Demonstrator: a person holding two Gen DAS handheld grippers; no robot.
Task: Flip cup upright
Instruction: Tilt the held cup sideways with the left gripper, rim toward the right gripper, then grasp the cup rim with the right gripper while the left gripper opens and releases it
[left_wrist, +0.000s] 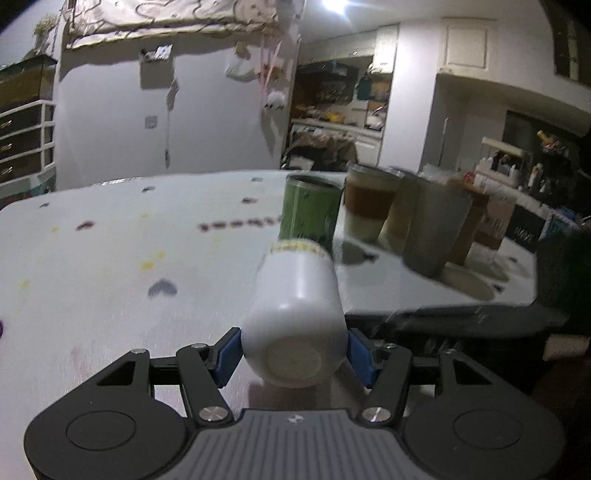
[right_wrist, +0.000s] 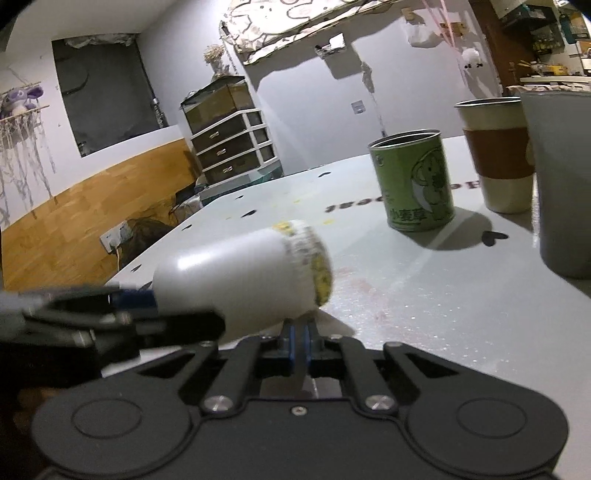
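A white cup (left_wrist: 295, 314) with a yellow-patterned rim is held on its side above the white table (left_wrist: 110, 266), its base toward the left wrist camera. My left gripper (left_wrist: 293, 354) is shut on the cup near its base, blue pads on both sides. In the right wrist view the cup (right_wrist: 236, 277) points right, mouth tilted toward the table, with the left gripper's fingers (right_wrist: 133, 299) on it. My right gripper (right_wrist: 299, 343) is shut and empty, just below and in front of the cup.
A green tin (right_wrist: 415, 181) stands upright beyond the cup. A cup with a brown sleeve (right_wrist: 495, 155) and a grey cup (right_wrist: 565, 177) stand to its right, with more cups behind (left_wrist: 472, 221). The table's right edge (left_wrist: 443, 310) is close.
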